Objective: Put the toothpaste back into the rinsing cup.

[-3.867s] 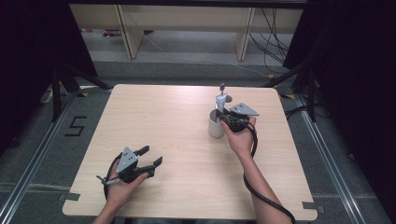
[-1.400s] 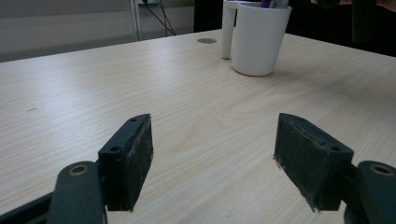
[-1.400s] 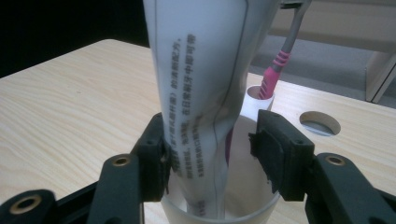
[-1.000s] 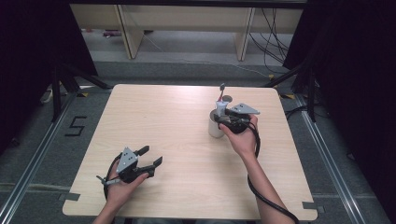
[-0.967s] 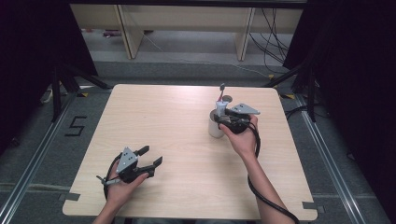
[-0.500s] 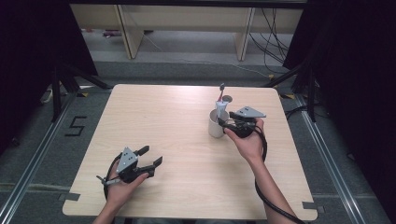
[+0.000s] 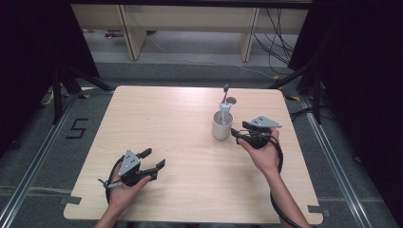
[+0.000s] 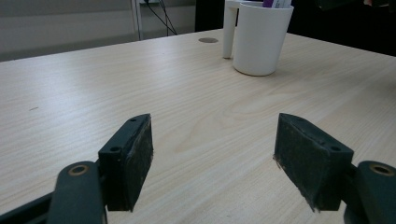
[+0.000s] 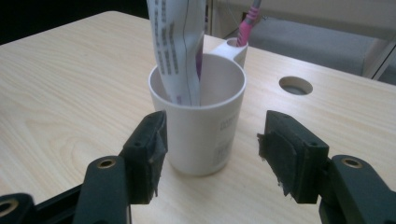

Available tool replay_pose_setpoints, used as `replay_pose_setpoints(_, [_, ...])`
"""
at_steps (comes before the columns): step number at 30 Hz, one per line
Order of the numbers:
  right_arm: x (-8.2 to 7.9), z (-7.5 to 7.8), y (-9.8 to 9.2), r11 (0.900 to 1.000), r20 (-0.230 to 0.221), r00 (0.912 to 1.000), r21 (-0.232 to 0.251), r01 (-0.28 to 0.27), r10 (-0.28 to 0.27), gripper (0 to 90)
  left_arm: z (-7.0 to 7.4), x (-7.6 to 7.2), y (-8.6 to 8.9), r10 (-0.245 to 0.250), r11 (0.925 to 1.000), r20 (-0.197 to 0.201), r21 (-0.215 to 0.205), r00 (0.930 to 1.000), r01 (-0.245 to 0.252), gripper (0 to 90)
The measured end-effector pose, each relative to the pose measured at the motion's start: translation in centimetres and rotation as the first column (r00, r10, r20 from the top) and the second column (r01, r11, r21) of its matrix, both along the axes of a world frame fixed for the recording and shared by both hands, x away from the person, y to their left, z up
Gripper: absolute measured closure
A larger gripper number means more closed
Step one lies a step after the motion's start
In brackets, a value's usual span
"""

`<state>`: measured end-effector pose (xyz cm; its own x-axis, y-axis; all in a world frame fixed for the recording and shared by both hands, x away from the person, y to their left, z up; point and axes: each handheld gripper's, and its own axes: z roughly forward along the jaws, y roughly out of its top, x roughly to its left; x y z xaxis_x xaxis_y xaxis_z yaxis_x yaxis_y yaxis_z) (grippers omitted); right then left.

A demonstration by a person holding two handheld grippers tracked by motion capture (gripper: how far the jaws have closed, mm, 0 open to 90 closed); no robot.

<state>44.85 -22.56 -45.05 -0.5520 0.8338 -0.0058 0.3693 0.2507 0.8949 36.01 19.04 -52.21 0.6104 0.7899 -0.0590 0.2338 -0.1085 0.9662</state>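
A: Looking from above, what do you get that the gripper cameras miss?

B: The whole table [image 7: 180,128], both forearms, and one white cup [image 7: 222,125] standing right of centre near the far edge. The right gripper view adds detail: a folded tube [image 9: 180,51] leans inside the cup [image 9: 198,126], and a pink toothbrush [image 9: 247,23] sits in a side holder.

A: Counts?

B: One table, one cup, one tube, one toothbrush, two grippers.

A: And the tools?

B: The left gripper [image 7: 153,160] rests near the front left, jaws spread wide, nothing between them, well apart from the cup [image 8: 259,39]. The right gripper [image 7: 236,132] sits just beside the cup, jaws parted wider than it, gripping nothing; touching or not, I cannot tell.
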Motion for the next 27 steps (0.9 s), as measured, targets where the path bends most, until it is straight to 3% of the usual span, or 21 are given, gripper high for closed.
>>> replay_pose_setpoints(2, [-0.3, -0.2, -0.5, 1.0, 0.01, 0.9999, -0.008, 0.006, -0.005, 40.9, 0.0, 0.0, 0.0, -0.005, 1.0, 0.003, 0.002, 1.0, 0.005, 27.9])
replay_pose_setpoints(3, [-0.6, -0.2, -0.7, 1.0, -0.022, 0.9997, 0.003, 0.006, -0.006, 40.8, 0.0, 0.0, 0.0, -0.005, 1.0, 0.002, 0.001, 1.0, 0.005, 27.9])
replay_pose_setpoints(5, [-0.8, -0.5, -1.2, 1.0, -0.001, 0.9999, -0.005, 0.016, -0.016, 40.6, 0.0, 0.0, 0.1, -0.004, 1.0, 0.001, 0.001, 1.0, 0.004, 27.9])
replay_pose_setpoints(9, [-1.6, -1.0, -2.3, 1.0, -0.015, 0.9996, -0.02, 0.024, -0.024, 40.3, 0.0, 0.0, 0.0, -0.004, 1.0, 0.002, 0.001, 1.0, 0.004, 27.9])
replay_pose_setpoints(11, [-2.2, -1.3, -2.6, 0.999, -0.061, 0.9974, 0.025, 0.039, -0.038, 40.3, 0.0, 0.0, 0.0, -0.003, 1.0, 0.002, 0.002, 1.0, 0.003, 27.9])
replay_pose_setpoints(12, [-2.3, -1.4, -3.1, 0.999, -0.037, 0.9987, 0.004, 0.035, -0.034, 40.3, 0.0, 0.0, 0.0, -0.003, 1.0, 0.002, 0.002, 1.0, 0.003, 27.9])
replay_pose_setpoints(13, [-2.5, -1.7, -3.4, 0.999, -0.033, 0.9988, 0.015, 0.036, -0.036, 40.3, 0.0, 0.0, 0.0, -0.003, 1.0, 0.002, 0.001, 1.0, 0.003, 27.9])
replay_pose_setpoints(15, [-3.0, -2.1, -3.7, 0.999, -0.055, 0.9973, 0.021, 0.049, -0.048, 40.3, 0.0, 0.0, 0.0, -0.003, 1.0, 0.002, 0.001, 1.0, 0.003, 27.9])
replay_pose_setpoints(17, [-3.5, -2.6, -4.3, 0.999, -0.048, 0.9976, 0.005, 0.051, -0.051, 40.3, 0.0, 0.0, 0.0, -0.003, 1.0, 0.002, 0.001, 1.0, 0.003, 27.9])
replay_pose_setpoints(18, [-3.8, -2.8, -4.5, 0.998, -0.065, 0.9965, 0.014, 0.054, -0.053, 40.3, 0.0, 0.0, 0.0, -0.002, 1.0, 0.003, 0.002, 1.0, 0.002, 27.8])
replay_pose_setpoints(21, [-4.4, -3.7, -4.9, 0.997, -0.056, 0.9961, 0.034, 0.071, -0.069, 40.4, 0.0, 0.0, 0.0, -0.001, 1.0, 0.002, 0.003, 1.0, 0.001, 27.9])
replay_pose_setpoints(24, [-4.9, -4.3, -5.4, 0.997, -0.059, 0.996, 0.021, 0.069, -0.067, 40.4, 0.0, 0.0, 0.0, 0.0, 1.0, 0.003, 0.003, 1.0, 0.0, 27.9])
replay_pose_setpoints(27, [-5.4, -4.9, -5.6, 0.996, -0.052, 0.9957, 0.049, 0.079, -0.076, 40.4, 0.0, 0.0, 0.0, 0.001, 1.0, 0.003, 0.004, 1.0, -0.001, 27.9])
